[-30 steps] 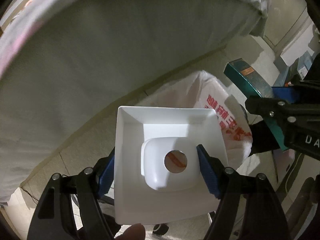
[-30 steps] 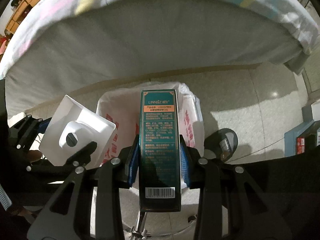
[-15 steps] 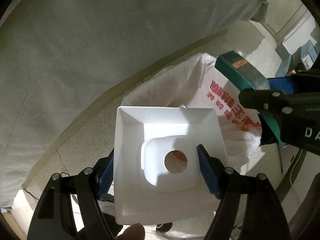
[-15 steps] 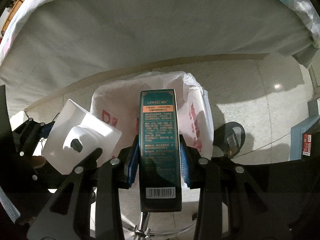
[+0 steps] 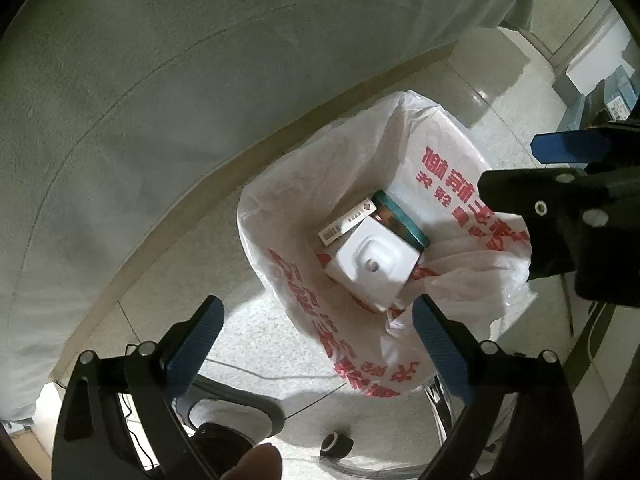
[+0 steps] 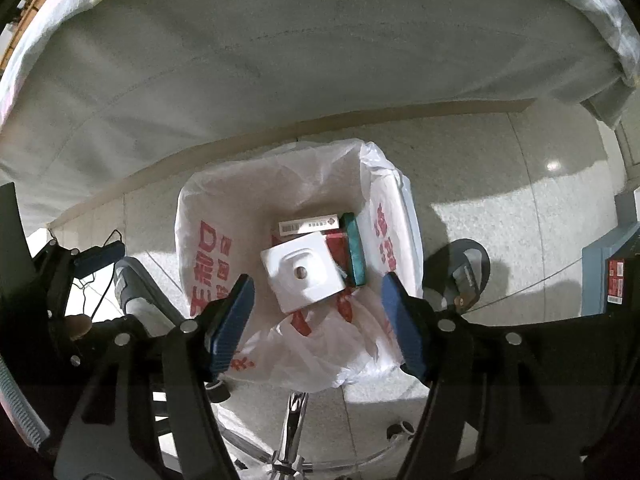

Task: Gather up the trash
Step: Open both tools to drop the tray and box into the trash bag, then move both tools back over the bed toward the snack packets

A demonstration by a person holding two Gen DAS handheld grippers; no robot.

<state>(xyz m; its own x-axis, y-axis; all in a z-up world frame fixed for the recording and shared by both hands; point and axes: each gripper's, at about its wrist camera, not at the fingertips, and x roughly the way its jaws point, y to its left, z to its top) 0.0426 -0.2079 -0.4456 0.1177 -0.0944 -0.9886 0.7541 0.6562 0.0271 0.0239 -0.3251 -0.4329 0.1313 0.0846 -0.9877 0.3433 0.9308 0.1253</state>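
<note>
A bin lined with a white plastic bag with red print (image 5: 436, 168) (image 6: 208, 256) stands on the floor by the bed. Inside lie the white plastic tray (image 5: 374, 266) (image 6: 302, 272), the teal box (image 5: 404, 222) (image 6: 355, 250) and a white barcode box (image 5: 346, 222) (image 6: 310, 224). My left gripper (image 5: 316, 340) is open and empty above the bin's near-left rim. My right gripper (image 6: 318, 316) is open and empty above the bin's near side; it also shows at the right edge of the left wrist view (image 5: 568, 184).
The grey side of a mattress (image 5: 160, 60) (image 6: 320, 52) rises behind the bin. A slipper (image 6: 460, 272) lies right of the bin. Blue boxes (image 6: 612, 272) stand at the far right. A chair base (image 6: 292, 440) and cables lie on the floor near me.
Both grippers have opened. The white tray and the teal box dropped from them into the bag. Both views now look steeply down into the bin.
</note>
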